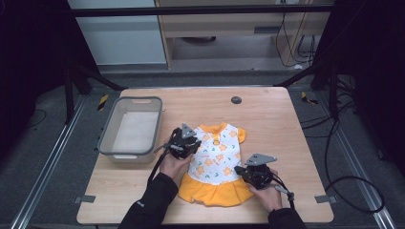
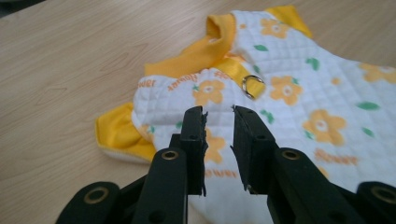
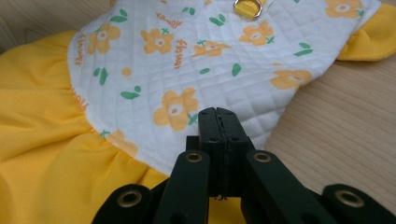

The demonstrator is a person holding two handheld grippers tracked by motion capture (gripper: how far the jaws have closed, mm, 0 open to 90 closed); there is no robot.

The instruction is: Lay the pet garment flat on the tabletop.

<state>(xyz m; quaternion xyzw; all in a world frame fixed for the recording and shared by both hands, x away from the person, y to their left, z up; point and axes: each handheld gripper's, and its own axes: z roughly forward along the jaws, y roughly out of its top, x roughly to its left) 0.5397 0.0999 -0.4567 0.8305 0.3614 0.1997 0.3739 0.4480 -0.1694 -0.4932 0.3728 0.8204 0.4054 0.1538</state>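
Note:
A small quilted white dress (image 1: 217,157) with orange flowers, a yellow collar and a yellow ruffled skirt lies flat on the wooden table (image 1: 286,124). My left gripper (image 1: 192,143) is at the dress's left shoulder. In the left gripper view its jaws (image 2: 219,114) stand apart over the white cloth (image 2: 299,84) with nothing between them, near a metal ring (image 2: 253,86). My right gripper (image 1: 244,172) sits at the dress's right side by the skirt seam. Its jaws (image 3: 217,114) are pressed together at the edge of the white panel (image 3: 187,60), and no cloth shows between them.
A grey plastic basket (image 1: 106,138) with a pale lining stands at the table's left side. A small dark round disc (image 1: 236,100) sits near the far edge. Bare wood lies right of the dress and behind it.

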